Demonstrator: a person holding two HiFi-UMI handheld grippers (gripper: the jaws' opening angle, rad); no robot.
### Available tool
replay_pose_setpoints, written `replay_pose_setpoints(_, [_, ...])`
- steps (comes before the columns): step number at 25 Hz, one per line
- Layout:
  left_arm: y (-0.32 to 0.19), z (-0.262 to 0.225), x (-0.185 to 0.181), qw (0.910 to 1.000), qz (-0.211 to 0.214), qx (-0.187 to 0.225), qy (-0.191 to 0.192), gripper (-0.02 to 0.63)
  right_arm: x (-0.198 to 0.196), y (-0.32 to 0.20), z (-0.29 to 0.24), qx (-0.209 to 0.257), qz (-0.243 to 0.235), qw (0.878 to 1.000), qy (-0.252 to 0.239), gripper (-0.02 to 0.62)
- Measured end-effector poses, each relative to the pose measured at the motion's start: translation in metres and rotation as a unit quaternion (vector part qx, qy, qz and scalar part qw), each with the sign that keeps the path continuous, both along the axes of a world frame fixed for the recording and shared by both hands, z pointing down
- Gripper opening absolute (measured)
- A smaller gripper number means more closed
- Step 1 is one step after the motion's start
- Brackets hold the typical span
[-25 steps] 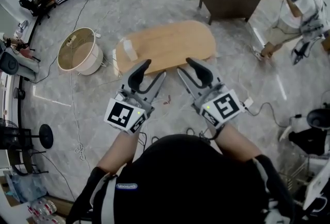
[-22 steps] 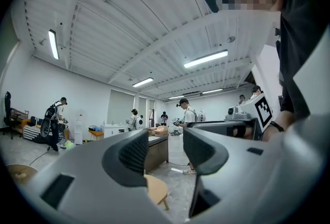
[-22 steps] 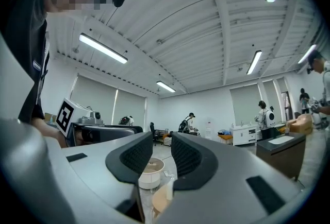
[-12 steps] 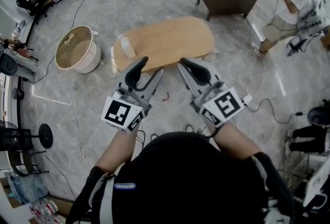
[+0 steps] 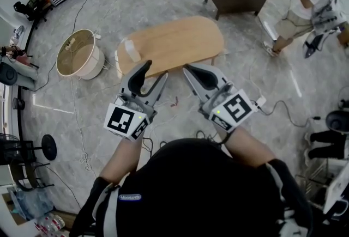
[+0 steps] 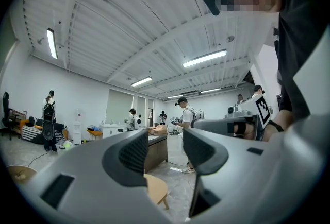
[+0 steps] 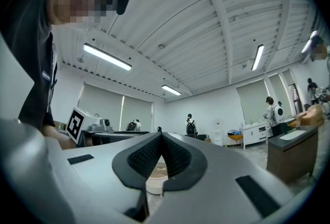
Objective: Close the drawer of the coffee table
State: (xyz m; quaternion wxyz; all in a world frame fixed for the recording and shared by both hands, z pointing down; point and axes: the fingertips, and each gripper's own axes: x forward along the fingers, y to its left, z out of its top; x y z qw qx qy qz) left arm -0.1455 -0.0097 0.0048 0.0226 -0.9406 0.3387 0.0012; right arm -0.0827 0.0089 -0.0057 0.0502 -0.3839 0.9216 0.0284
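The right claw [image 5: 188,70] has just been closing, and now its jaws are pressed together with nothing between them. I suppose a shut tip serves better for pushing. The left claw [image 5: 156,70], just beside it, stands released and empty. Both are held level in the air and touch nothing. The coffee table [image 5: 180,40] lies ahead of them and lower, apart. I cannot make out its drawer from here.

Left claw [image 5: 155,71] and right claw [image 5: 192,69] hover near coffee table [image 5: 174,40].
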Motion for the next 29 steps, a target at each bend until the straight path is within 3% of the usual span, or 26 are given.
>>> replay_pose_setpoints(5, [-0.002, 0.002, 0.0, 1.0, 0.001, -0.003, -0.003, 0.206, -0.009, 0.002, 0.002, -0.013, -0.016, 1.0, 0.005, 0.011])
replay_pose_setpoints(29, [-0.008, 0.015, 0.004, 0.9999, 0.002, -0.013, -0.004, 0.206, 0.0, -0.004, 0.014, -0.014, 0.001, 1.0, 0.008, 0.011])
